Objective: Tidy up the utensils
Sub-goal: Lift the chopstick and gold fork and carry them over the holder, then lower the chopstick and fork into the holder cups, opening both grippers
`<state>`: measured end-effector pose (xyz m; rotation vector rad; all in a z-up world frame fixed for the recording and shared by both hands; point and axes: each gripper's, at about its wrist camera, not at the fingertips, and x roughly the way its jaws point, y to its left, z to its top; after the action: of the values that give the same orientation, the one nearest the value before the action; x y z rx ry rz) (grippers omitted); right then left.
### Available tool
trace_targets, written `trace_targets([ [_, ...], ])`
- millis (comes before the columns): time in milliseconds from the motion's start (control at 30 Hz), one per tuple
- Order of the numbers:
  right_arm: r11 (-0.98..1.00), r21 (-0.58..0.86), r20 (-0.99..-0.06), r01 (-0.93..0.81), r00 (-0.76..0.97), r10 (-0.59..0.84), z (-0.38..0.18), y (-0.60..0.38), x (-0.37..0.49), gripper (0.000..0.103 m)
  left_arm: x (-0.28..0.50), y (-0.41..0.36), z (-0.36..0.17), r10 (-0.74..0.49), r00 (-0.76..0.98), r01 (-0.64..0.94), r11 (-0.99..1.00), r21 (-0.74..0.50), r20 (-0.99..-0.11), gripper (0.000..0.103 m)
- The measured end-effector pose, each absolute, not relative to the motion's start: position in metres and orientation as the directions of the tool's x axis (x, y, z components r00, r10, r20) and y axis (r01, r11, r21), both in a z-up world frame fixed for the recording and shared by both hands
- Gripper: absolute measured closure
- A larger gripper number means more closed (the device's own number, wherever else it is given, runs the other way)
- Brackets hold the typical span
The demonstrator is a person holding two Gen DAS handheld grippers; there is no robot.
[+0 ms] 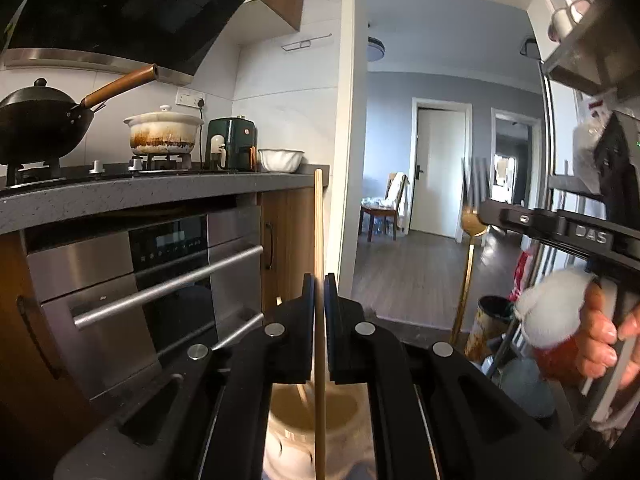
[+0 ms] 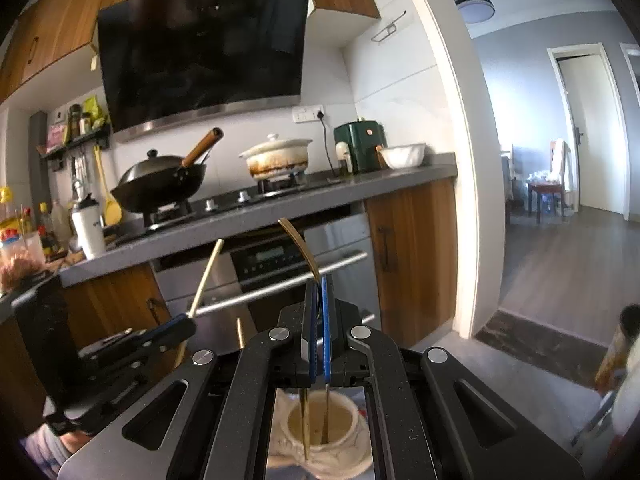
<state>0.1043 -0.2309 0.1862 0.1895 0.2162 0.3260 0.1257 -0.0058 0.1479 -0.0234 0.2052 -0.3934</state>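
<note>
below both grippers, low in each wrist view, sits a cream ceramic holder (image 2: 322, 436), mouth up, partly hidden by the gripper bodies. left gripper (image 1: 319, 312): jaws clamped on a wooden chopstick (image 1: 318, 240) held upright, its upper end rising past the desk (image 1: 120, 196) edge, its lower part running down toward the holder's mouth; contact with the holder cannot be told. right gripper (image 2: 319, 320): jaws closed on a gold fork (image 2: 298, 240), thin handle curving up and left from between the blue pads (image 2: 326, 320). left view shows the same fork with tines at the right gripper's fingertips and handle hanging down. two slim gold stems stand inside the holder in the right view. background: black wok (image 2: 160, 184) and stained white pot (image 2: 278, 158) on the stove, green appliance (image 2: 360, 146), white bowl (image 2: 402, 156), steel oven (image 1: 140, 272) under the desk.
</note>
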Motion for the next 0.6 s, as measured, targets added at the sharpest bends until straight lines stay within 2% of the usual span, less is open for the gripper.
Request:
trace_targets([
  [133,0.935,0.215,-0.142,-0.282,0.938,0.316,0.192,-0.231,0.11,0.1,0.146,-0.005,0.149,-0.378,0.913,0.365,0.925,-0.107,-0.155,0.098],
  [300,0.951,0.184,-0.124,-0.25,0.954,0.275,0.182,-0.227,0.119,0.1,0.164,-0.011,0.135,-0.337,0.932,0.326,0.941,-0.095,-0.134,0.098],
  [600,0.941,0.231,-0.221,-0.248,0.928,0.299,0.136,-0.228,0.145,0.1,0.167,-0.014,0.103,-0.325,0.932,0.317,0.945,-0.076,-0.161,0.098],
])
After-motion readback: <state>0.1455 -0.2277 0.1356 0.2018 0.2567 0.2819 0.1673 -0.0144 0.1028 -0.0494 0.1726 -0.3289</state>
